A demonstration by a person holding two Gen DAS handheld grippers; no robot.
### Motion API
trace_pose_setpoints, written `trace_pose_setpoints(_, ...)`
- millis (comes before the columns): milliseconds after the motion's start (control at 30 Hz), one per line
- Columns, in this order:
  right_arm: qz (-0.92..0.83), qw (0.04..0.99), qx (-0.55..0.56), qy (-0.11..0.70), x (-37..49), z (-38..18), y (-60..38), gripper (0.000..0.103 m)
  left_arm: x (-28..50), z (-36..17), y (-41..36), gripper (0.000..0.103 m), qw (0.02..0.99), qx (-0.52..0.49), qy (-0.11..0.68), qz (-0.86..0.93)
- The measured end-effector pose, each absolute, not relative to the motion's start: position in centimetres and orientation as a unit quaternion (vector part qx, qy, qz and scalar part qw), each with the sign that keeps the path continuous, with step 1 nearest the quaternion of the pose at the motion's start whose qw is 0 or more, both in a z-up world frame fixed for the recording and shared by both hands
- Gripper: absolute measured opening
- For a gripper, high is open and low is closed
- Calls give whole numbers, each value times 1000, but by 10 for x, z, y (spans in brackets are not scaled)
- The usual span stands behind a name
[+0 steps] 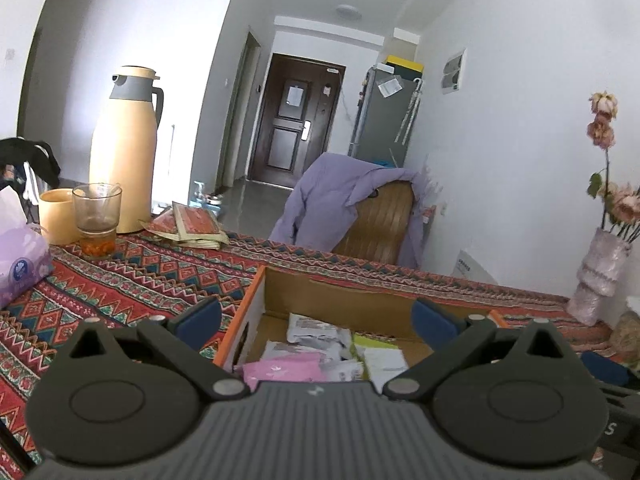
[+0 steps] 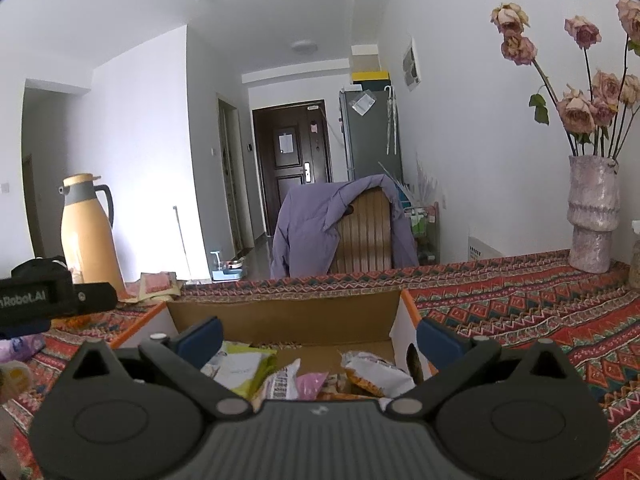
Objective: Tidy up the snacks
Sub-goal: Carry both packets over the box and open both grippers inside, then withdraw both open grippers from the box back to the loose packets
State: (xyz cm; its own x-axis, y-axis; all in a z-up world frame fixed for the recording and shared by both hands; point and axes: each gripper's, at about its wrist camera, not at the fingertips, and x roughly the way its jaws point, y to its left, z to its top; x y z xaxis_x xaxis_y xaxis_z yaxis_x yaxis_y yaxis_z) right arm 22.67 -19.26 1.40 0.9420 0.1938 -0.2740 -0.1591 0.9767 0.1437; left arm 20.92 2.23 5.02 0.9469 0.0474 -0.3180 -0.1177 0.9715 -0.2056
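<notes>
Left wrist view is showing the left tool point(image 1: 316, 316) hovering spread and empty over the cardboard box point(image 1: 340, 292), where the snack packets point(image 1: 320, 344) are lying. The right tool point(image 2: 318, 338) is hanging equally spread above that box; judging by this, sorting is underway, and the next move calls for pinching one packet.

The desk point(image 1: 120, 280) is covered by a red patterned cloth point(image 2: 520, 312). On it are set a cardboard box point(image 1: 340, 292), a tall jug point(image 1: 124, 148), 1 glass point(image 1: 97, 216), a cup point(image 1: 58, 216), packets point(image 1: 192, 226), tissues point(image 1: 20, 264) and a vase point(image 2: 592, 216).
</notes>
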Motion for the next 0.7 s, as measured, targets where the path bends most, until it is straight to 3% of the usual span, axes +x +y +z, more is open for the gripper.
trace_pose_setpoints(367, 99, 982, 53, 153, 194, 28, -191, 103, 163, 67, 29, 103, 984, -95, 143, 38)
trace_pose_setpoints(700, 119, 973, 28, 197, 166, 14, -166, 103, 126, 43, 54, 103, 980, -66, 182, 47)
